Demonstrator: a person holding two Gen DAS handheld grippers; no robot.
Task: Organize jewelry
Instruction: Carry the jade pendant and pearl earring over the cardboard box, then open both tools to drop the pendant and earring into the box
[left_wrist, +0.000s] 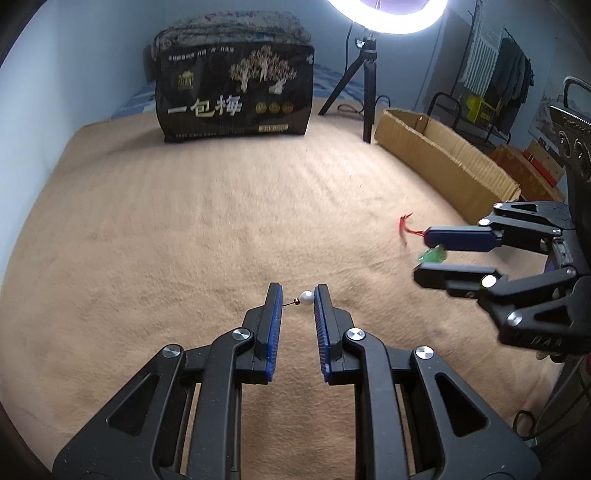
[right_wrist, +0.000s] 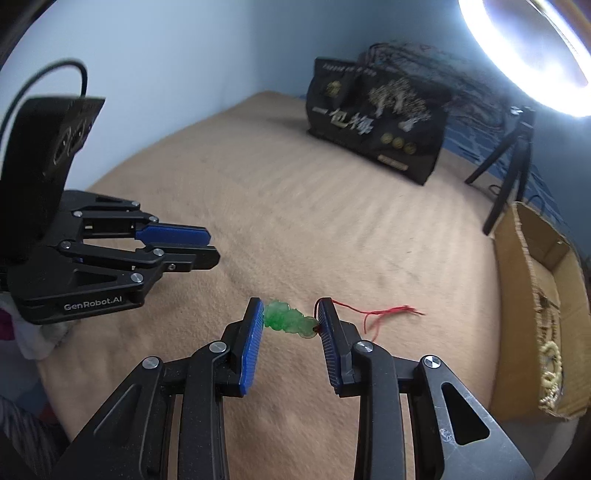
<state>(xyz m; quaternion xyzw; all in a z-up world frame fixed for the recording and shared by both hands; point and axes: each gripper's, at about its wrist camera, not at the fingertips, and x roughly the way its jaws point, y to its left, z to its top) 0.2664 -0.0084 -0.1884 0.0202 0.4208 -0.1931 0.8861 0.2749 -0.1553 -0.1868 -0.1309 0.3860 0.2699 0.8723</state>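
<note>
My left gripper (left_wrist: 297, 296) is shut on a white pearl earring (left_wrist: 306, 296), gripped between its blue pads just above the tan blanket (left_wrist: 221, 221); a thin gold pin sticks out to the left. My right gripper (right_wrist: 289, 314) is shut on a green jade pendant (right_wrist: 288, 319), whose red cord (right_wrist: 384, 314) trails off to the right. The right gripper also shows in the left wrist view (left_wrist: 424, 254) with the pendant (left_wrist: 431, 255) between its fingers. The left gripper shows at the left of the right wrist view (right_wrist: 210, 247).
A cardboard box (right_wrist: 532, 295) with pale beaded jewelry (right_wrist: 550, 354) inside lies along the right edge of the blanket. A black printed bag (left_wrist: 236, 92) stands at the back. A ring light on a tripod (left_wrist: 365, 85) stands beside it.
</note>
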